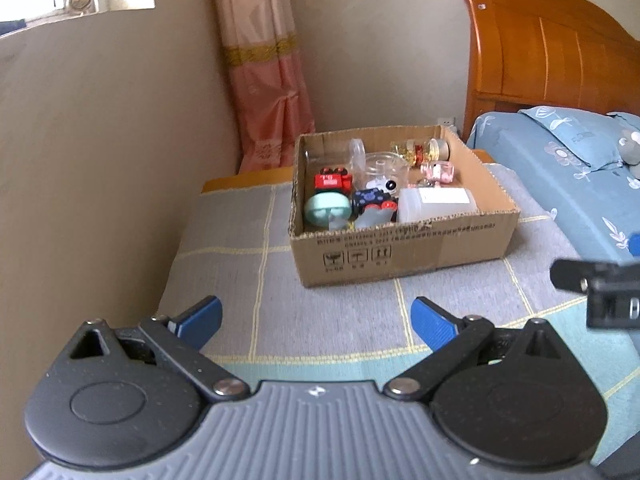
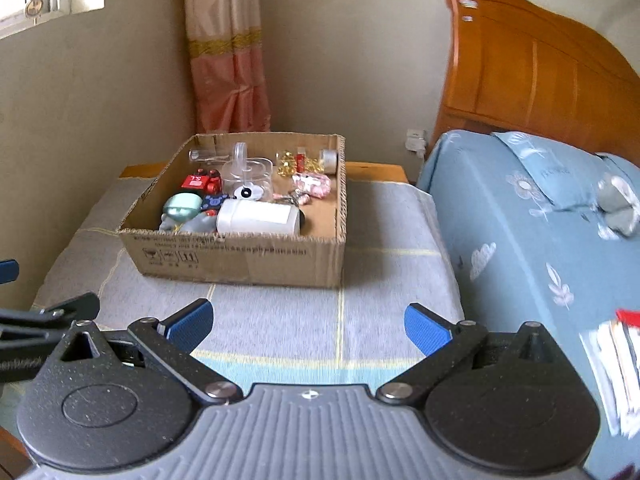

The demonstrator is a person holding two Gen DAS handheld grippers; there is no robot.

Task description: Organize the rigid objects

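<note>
A cardboard box [image 1: 400, 254] [image 2: 240, 258] stands on a grey checked cloth. It holds several small things: a white cylinder [image 1: 436, 202] [image 2: 258, 218], a red toy [image 1: 332, 181] [image 2: 200, 182], a mint green toy [image 1: 326, 208] [image 2: 182, 208], a clear glass jar [image 1: 384, 168] [image 2: 248, 174], a pink item [image 1: 438, 171] [image 2: 312, 184] and a bottle with gold and red bits [image 1: 420, 149] [image 2: 304, 160]. My left gripper [image 1: 316, 322] is open and empty, short of the box. My right gripper [image 2: 308, 322] is open and empty, also short of the box.
The cloth [image 1: 240, 264] [image 2: 380, 280] covers a small table beside a bed with blue floral bedding [image 1: 560, 168] [image 2: 520, 220] and a wooden headboard [image 1: 540, 48]. A beige wall and pink curtain [image 1: 264, 80] stand behind. Papers [image 2: 616, 360] lie on the bed.
</note>
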